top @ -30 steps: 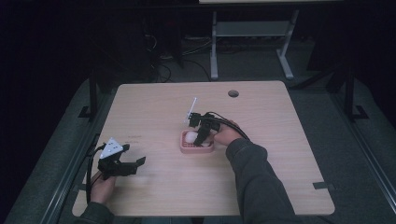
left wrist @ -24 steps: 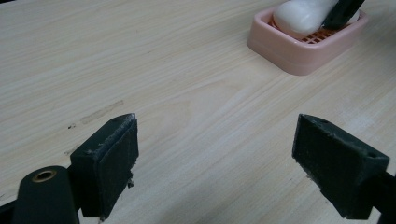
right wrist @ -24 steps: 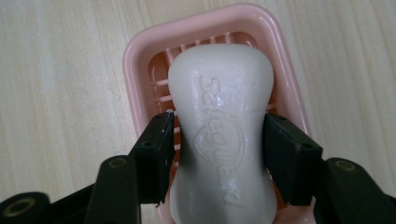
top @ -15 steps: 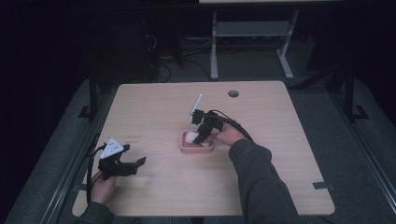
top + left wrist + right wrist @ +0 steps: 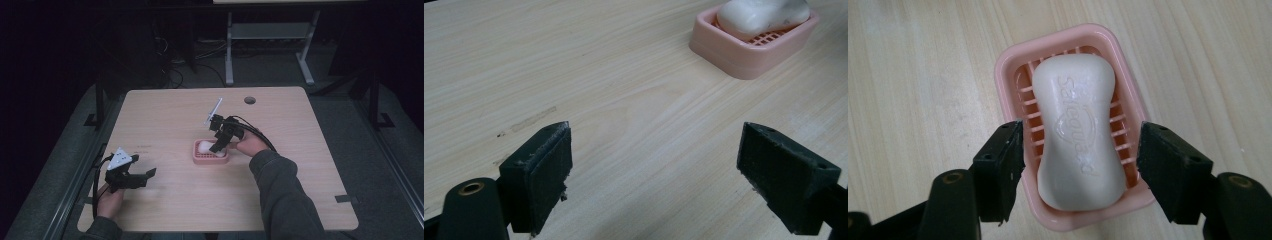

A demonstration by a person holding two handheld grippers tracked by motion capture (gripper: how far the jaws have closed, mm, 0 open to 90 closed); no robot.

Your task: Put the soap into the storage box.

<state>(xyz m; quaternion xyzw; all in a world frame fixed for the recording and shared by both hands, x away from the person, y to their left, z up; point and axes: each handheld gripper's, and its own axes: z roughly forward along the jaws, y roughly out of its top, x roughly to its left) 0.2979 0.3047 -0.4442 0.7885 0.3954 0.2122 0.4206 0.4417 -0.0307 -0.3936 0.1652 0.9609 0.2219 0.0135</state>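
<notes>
A white soap bar (image 5: pixel 1080 130) lies lengthwise in a pink slotted soap dish (image 5: pixel 1008 70) near the middle of the table. My right gripper (image 5: pixel 1082 150) hovers over it, open, one jaw on each side of the bar with a gap on both sides. In the high view the right gripper (image 5: pixel 218 145) tilts down onto the dish (image 5: pixel 200 159) from its right. My left gripper (image 5: pixel 145 176) rests near the table's front left corner, open and holding nothing. From the left gripper (image 5: pixel 654 165) the dish (image 5: pixel 744 60) and soap (image 5: pixel 759 15) lie far ahead to the right.
The wooden table (image 5: pixel 165 115) has a round cable hole (image 5: pixel 249 100) at its back right. A black cable (image 5: pixel 260 135) trails from the right gripper. A metal frame (image 5: pixel 270 35) stands on the floor beyond the table.
The right gripper's grey top plate has shifted slightly to the right over the dish. The left gripper has stayed in place.
</notes>
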